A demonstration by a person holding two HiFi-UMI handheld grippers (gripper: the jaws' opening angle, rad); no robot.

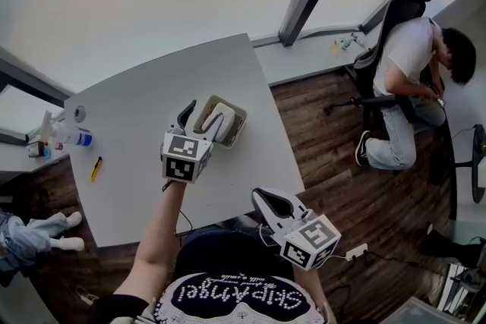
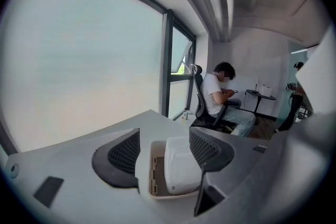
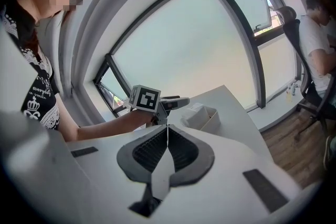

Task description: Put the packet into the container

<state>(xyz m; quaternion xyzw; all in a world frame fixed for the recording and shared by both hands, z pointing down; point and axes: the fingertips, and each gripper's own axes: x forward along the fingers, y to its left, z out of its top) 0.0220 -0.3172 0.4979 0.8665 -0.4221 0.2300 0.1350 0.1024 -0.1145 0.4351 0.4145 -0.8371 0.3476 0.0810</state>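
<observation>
Looking down, the head view shows one grey worktop carrying one open container with one white packet standing inside it. Two grippers are visible. The left gripper is at the container's near side, jaws apart. The right gripper hangs off the worktop's near edge, well apart from the container. At the worktop's far left lie one spray bottle, one tape roll and one yellow pen-like item. One seated person occupies one office chair on the wood floor.

Left gripper view: the left gripper has both jaws spread wide. Between them appears the container, resting on the worktop, with the packet upright in its right half. The packet lies close to the right jaw; contact cannot be confirmed. The seated person is beyond.

Right gripper view: the right gripper has its two jaws pressed together with nothing between them. Beyond it are the left gripper, the container and the packet
</observation>
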